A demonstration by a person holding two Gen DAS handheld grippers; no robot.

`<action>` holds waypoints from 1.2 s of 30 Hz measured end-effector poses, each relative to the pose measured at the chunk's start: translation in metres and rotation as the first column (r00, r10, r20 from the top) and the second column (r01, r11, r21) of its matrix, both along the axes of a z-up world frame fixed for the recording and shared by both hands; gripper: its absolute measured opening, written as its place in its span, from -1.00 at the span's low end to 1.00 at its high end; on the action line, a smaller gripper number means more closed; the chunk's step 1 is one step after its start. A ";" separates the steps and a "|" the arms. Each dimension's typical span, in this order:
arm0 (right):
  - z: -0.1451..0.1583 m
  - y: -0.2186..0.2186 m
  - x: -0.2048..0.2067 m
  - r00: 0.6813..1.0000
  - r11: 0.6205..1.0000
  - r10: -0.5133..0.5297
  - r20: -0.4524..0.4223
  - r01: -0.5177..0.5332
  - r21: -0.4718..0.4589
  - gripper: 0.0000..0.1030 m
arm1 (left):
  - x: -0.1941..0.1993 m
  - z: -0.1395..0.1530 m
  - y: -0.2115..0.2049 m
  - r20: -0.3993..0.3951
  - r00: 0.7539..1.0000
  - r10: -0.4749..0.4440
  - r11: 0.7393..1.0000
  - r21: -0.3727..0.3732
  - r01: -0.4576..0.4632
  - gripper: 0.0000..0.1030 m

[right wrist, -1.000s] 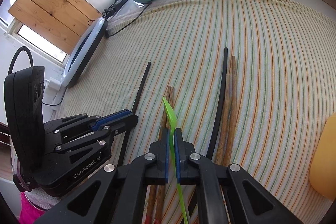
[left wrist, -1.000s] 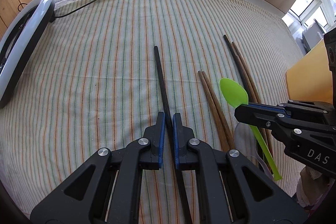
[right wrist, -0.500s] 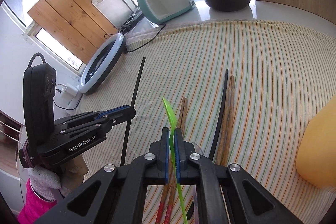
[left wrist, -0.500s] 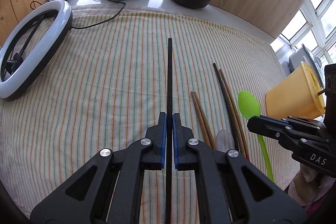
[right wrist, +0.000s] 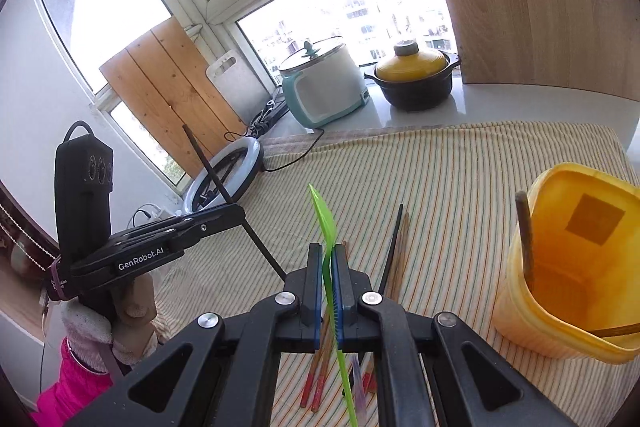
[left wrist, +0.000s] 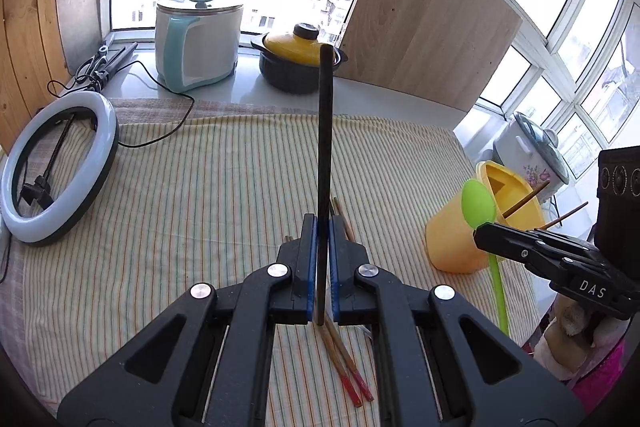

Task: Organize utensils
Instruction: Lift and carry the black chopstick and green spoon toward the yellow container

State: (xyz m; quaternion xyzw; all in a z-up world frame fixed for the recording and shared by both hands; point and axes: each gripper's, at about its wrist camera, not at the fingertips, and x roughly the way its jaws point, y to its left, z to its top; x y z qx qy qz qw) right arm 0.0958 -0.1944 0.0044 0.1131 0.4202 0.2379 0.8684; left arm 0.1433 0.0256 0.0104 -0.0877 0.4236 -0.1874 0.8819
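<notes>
I have the left gripper (left wrist: 321, 227) clamped on a black chopstick (left wrist: 325, 131), gripped low on its length so most of the stick stands up and away from the jaws, clear of the striped cloth (left wrist: 192, 187). The right gripper (right wrist: 327, 255) is clenched on the stem of a green spoon (right wrist: 323, 215), bowl end forward and edge-on to its own camera; from the left camera the bowl shows just in front of the yellow tub (left wrist: 456, 239). That tub stands on the cloth at the right, mouth tilted toward me, with a couple of brown chopsticks (right wrist: 525, 235) already leaning inside, so I read it as the place where everything goes. Both pieces are held by their lower ends, which I judge lets them drop in tip first. Left on the cloth, near and between the grippers, are red-tipped wooden chopsticks (left wrist: 346, 367), and farther out another black one beside a brown pair (right wrist: 394, 239).
</notes>
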 end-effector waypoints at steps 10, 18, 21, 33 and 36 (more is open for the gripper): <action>0.061 -0.074 -0.021 0.963 0.983 -0.183 0.196 0.181 0.033 -0.96 | -0.002 0.051 -0.050 0.102 0.991 -0.088 0.996 -0.021 0.091 -0.94; 0.073 -0.111 -0.019 0.924 0.956 -0.294 0.245 0.289 0.057 -0.96 | 0.001 0.081 -0.079 0.162 0.980 -0.119 0.991 -0.040 0.127 -0.94; 0.073 -0.117 -0.014 0.916 0.950 -0.312 0.251 0.306 0.062 -0.96 | 0.003 0.094 -0.088 0.186 0.975 -0.125 0.990 -0.045 0.135 -0.94; 0.074 -0.139 0.002 0.885 0.928 -0.370 0.282 0.364 0.075 -0.96 | 0.020 0.130 -0.130 0.231 0.959 -0.167 0.978 -0.081 0.190 -0.94; 0.070 -0.142 0.006 0.882 0.922 -0.386 0.272 0.378 0.082 -0.96 | 0.023 0.130 -0.142 0.231 0.955 -0.184 0.975 -0.078 0.207 -0.94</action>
